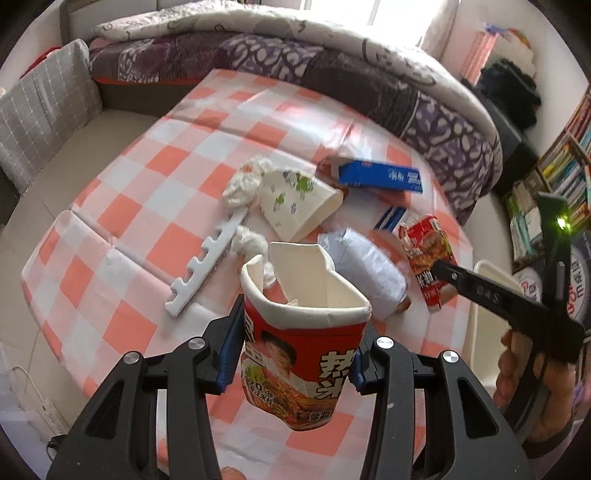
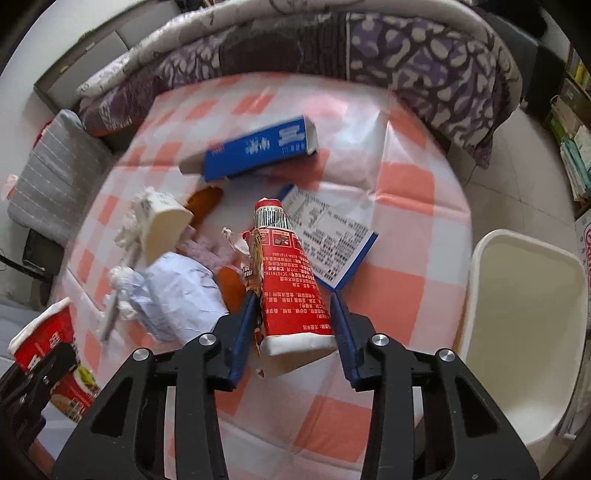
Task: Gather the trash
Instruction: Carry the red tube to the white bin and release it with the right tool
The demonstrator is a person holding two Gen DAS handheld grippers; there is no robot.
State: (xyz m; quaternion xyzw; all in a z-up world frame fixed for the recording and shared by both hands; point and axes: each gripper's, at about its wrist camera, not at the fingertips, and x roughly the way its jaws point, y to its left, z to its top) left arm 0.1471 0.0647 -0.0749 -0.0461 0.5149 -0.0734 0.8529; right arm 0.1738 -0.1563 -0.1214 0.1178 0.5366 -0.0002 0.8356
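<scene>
Through my left wrist camera, my left gripper (image 1: 291,354) is clamped on the red noodle cup (image 1: 301,343), lifted above the checked cloth (image 1: 155,184).

Through my right wrist camera, my right gripper (image 2: 293,332) pinches the red carton (image 2: 291,277). The white bin (image 2: 524,325) stands right of the carton. I judge the pickup done; next I carry both across and drop them in.

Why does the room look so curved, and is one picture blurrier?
Both views are fisheye, bending the checkered tablecloth and leaving dark corners. Left wrist view: a blown-out window. Right wrist view: the blue carton is smeared, while the held red packet stays sharp.
</scene>
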